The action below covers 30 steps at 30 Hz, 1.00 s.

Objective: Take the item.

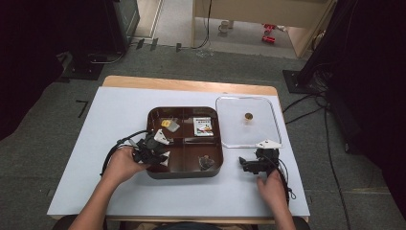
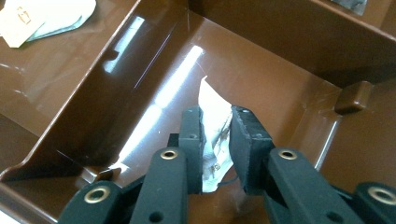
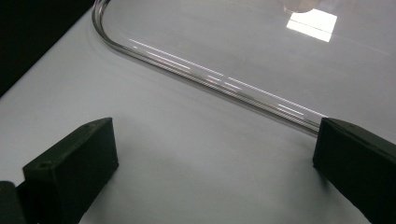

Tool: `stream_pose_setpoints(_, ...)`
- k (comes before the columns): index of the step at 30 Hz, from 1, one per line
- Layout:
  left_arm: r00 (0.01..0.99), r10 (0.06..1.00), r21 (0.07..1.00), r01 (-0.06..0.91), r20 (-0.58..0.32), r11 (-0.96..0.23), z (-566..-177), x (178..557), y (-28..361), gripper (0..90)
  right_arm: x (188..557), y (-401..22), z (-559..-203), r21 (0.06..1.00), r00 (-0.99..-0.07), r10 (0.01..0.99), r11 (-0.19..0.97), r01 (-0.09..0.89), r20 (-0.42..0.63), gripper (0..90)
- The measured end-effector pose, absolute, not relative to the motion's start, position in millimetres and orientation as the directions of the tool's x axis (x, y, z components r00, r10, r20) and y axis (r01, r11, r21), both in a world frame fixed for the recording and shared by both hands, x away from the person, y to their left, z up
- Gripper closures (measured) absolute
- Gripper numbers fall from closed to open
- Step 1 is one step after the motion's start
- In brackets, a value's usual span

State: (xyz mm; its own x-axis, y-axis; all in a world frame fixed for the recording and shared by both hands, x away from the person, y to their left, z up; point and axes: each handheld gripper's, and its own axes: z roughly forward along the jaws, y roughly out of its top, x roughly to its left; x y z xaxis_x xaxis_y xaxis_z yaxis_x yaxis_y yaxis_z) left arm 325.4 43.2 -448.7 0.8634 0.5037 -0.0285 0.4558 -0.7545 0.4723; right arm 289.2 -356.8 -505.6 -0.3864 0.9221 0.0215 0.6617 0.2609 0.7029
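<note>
White-covered table (image 1: 119, 124), brown divided tray (image 1: 152, 115) at centre, clear lid (image 1: 268, 120) just to its right. My left gripper (image 2: 215, 140): jaws pinching a white packet (image 2: 212, 105) over the tray's near-left compartment. My right gripper (image 3: 215, 163): jaws spread, empty, beside the lid's edge.

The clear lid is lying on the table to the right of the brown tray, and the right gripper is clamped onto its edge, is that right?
Not quite. The clear lid does lie right of the brown tray, but the right gripper is not clamped on it. The right gripper view shows its jaws wide apart over bare table, short of the lid's rim.
</note>
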Motion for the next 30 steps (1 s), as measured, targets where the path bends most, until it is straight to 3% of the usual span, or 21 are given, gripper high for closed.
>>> stream_pose_setpoints(30,0.834,0.548,0.554,0.49,-0.073,-0.673,-432.7,325.8,62.9,79.3,289.1,-356.6,-505.5,0.702,-0.386,0.922,0.26,0.663,0.023,0.0)
